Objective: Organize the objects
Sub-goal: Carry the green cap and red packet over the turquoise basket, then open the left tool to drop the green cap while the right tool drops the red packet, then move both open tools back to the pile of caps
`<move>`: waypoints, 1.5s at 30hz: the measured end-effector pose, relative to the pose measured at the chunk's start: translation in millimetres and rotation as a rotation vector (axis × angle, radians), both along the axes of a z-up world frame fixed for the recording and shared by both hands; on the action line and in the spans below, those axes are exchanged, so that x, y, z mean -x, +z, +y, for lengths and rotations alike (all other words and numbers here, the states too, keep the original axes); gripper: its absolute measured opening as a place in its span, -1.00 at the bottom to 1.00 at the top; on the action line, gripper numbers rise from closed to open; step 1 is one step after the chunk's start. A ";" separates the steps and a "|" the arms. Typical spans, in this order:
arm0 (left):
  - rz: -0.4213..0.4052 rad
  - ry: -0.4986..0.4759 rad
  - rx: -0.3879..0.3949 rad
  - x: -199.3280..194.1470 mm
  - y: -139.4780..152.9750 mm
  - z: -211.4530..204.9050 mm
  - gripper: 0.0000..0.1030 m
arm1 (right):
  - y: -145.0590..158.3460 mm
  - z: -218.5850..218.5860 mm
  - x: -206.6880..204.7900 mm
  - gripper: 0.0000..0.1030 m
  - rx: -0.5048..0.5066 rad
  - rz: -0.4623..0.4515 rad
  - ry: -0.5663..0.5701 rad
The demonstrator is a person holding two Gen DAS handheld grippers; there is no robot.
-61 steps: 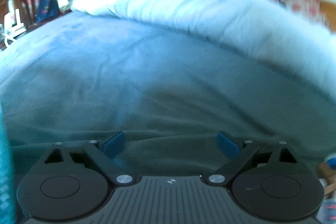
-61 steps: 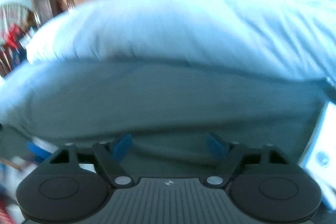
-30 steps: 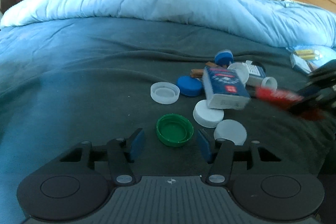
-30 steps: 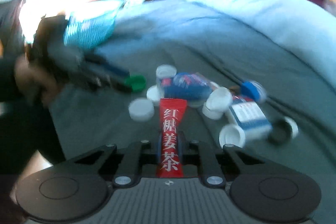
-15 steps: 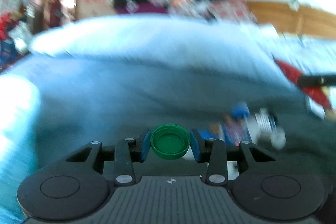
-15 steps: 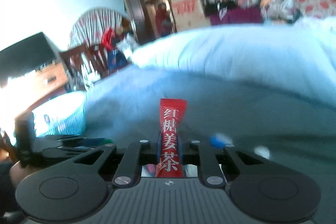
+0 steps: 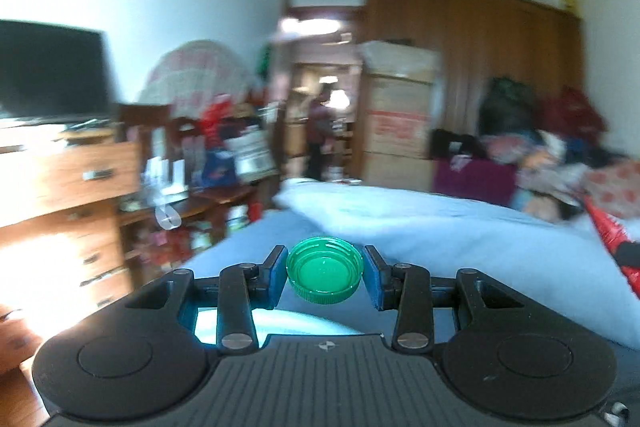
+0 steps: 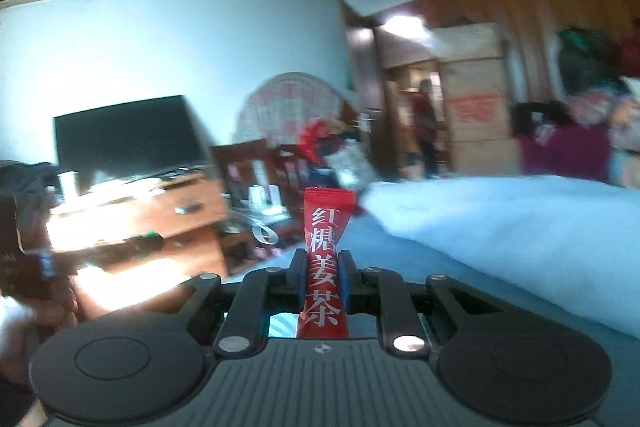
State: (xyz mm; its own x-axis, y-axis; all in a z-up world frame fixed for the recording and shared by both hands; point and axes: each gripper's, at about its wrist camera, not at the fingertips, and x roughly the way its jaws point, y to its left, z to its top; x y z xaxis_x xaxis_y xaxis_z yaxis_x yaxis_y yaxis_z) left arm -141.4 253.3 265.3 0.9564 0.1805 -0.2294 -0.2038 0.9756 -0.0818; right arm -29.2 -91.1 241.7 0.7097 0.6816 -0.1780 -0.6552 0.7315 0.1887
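My left gripper (image 7: 324,269) is shut on a green bottle cap (image 7: 325,270), held with its open side toward the camera, high above the bed. My right gripper (image 8: 323,281) is shut on a red tea sachet (image 8: 326,259) with white Chinese characters, which stands upright between the jaws. The sachet's red end also shows at the right edge of the left wrist view (image 7: 612,243). The other caps and boxes on the bed are out of view.
A bed with a blue sheet (image 7: 248,247) and a pale blue duvet (image 7: 440,227) lies below. A wooden dresser (image 7: 60,195) with a TV (image 8: 128,139) stands at the left. Chairs, cardboard boxes (image 7: 396,115) and a wardrobe (image 7: 500,67) stand behind.
Both grippers closed on their objects, the left on the green cap and the right on the sachet, then lifted and swung left, so the pile on the bed has dropped out of view.
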 end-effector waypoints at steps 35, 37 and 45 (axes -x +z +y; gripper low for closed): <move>0.272 0.127 -0.011 -27.2 -54.2 73.2 0.80 | -19.3 157.4 13.8 0.69 0.034 0.069 0.155; 0.235 0.093 -0.015 -21.5 -47.5 65.3 0.80 | -14.1 130.1 33.7 0.75 0.005 -0.027 0.076; 0.024 -0.374 0.001 21.7 -22.1 -38.4 0.94 | -73.4 -35.1 87.1 0.99 0.077 -0.109 -0.277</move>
